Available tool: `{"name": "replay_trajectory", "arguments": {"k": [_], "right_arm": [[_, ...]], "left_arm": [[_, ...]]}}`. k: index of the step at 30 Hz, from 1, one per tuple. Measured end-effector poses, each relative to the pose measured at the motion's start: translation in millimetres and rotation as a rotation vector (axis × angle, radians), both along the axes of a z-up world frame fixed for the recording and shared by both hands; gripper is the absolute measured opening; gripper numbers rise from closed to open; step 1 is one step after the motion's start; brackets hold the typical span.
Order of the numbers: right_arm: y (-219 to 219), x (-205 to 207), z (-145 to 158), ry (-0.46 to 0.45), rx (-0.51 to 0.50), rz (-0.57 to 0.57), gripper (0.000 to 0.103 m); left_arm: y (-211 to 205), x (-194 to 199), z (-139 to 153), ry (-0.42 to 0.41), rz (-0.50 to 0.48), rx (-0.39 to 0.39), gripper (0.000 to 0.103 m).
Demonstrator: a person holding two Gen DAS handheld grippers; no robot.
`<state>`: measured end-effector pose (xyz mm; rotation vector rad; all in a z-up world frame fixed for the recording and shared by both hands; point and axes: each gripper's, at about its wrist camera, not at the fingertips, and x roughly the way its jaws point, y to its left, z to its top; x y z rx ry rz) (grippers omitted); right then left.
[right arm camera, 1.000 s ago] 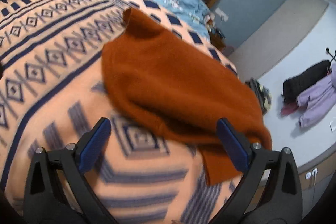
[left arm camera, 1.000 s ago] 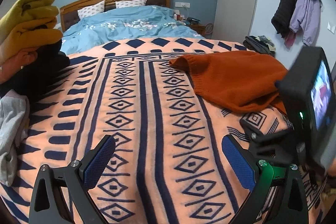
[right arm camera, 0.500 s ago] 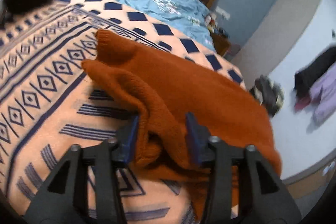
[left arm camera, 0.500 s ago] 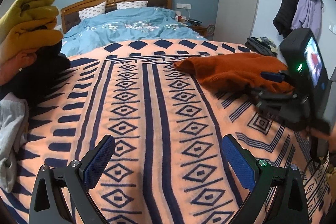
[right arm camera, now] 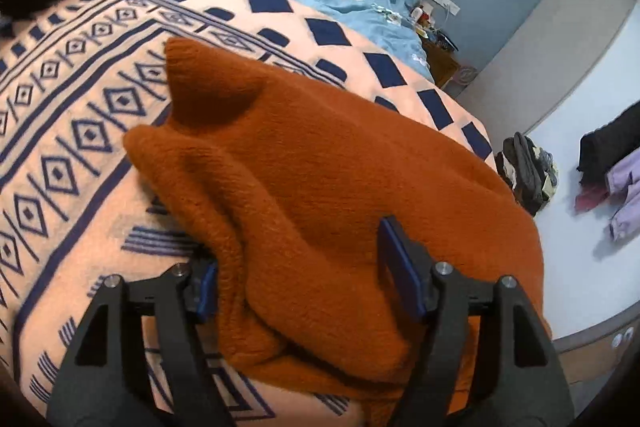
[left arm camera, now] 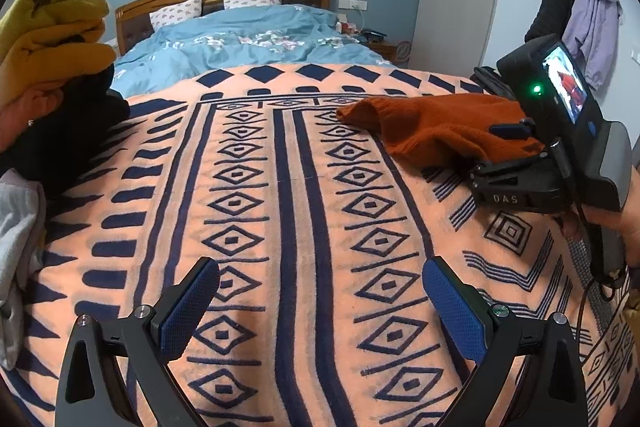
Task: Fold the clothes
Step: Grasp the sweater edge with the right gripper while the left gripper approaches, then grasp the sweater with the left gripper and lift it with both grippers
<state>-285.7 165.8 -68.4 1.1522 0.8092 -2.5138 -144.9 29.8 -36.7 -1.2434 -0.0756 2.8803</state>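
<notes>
An orange knitted sweater [left arm camera: 432, 123] lies bunched on the right side of the patterned orange and navy blanket [left arm camera: 280, 187]. My right gripper [right arm camera: 298, 247] has a thick fold of the sweater [right arm camera: 320, 147] between its blue pads, which press on it while the jaws are opening slightly. In the left wrist view the right gripper [left arm camera: 508, 143] sits at the sweater's near edge, with a hand [left arm camera: 624, 227] behind it. My left gripper [left arm camera: 320, 275] hovers open over bare blanket near the front, with nothing between its fingers.
A pile of clothes stands at the left: yellow [left arm camera: 52, 27] on top, black [left arm camera: 60, 131] below, grey [left arm camera: 16, 227] nearest. A blue duvet [left arm camera: 248, 43] covers the bed's far half. Coats [left arm camera: 592, 19] hang on the right wall. A dark bundle [right arm camera: 528, 171] lies on the floor.
The right gripper went from wide open at the sweater's hem to closed on a fold of it. It has dragged the sweater left, bunching it. The left gripper stayed still.
</notes>
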Motion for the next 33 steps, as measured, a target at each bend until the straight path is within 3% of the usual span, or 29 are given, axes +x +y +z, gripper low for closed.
{"name": "replay_trajectory", "arguments": {"k": [1, 2, 3, 5, 9, 11, 16, 20, 25, 31, 33], "right_arm": [[-2, 3, -1, 0.019, 0.009, 0.014, 0.059], [-3, 6, -2, 0.022, 0.003, 0.031, 0.037], [-5, 10, -2, 0.021, 0.0, 0.049, 0.023], [-6, 16, 3, 0.053, 0.01, 0.022, 0.02], [25, 27, 52, 0.146, -0.177, -0.035, 0.018], [57, 35, 91, 0.189, -0.346, -0.068, 0.018], [102, 55, 148, 0.276, -0.46, -0.084, 0.017], [124, 68, 161, 0.299, -0.481, -0.102, 0.017], [143, 80, 164, 0.289, -0.541, -0.113, 0.017], [153, 85, 162, 0.295, -0.576, -0.107, 0.017], [157, 85, 162, 0.295, -0.587, -0.107, 0.017]], "left_arm": [[0, 0, -1, -0.001, -0.003, 0.0, 0.103], [0, -1, -1, -0.002, -0.002, -0.001, 0.103], [-1, -1, -1, -0.003, -0.001, -0.001, 0.103], [-1, -2, -1, -0.007, -0.001, -0.003, 0.103], [0, -6, 0, -0.009, -0.009, -0.019, 0.103], [3, -11, 2, -0.004, -0.025, -0.034, 0.103], [19, -41, 12, 0.028, -0.066, -0.08, 0.103], [48, -78, 19, 0.086, -0.137, -0.101, 0.103], [87, -117, 10, 0.143, -0.197, -0.194, 0.103], [107, -150, -8, 0.077, -0.246, -0.206, 0.101], [108, -158, -8, 0.071, -0.271, -0.178, 0.087]]}}
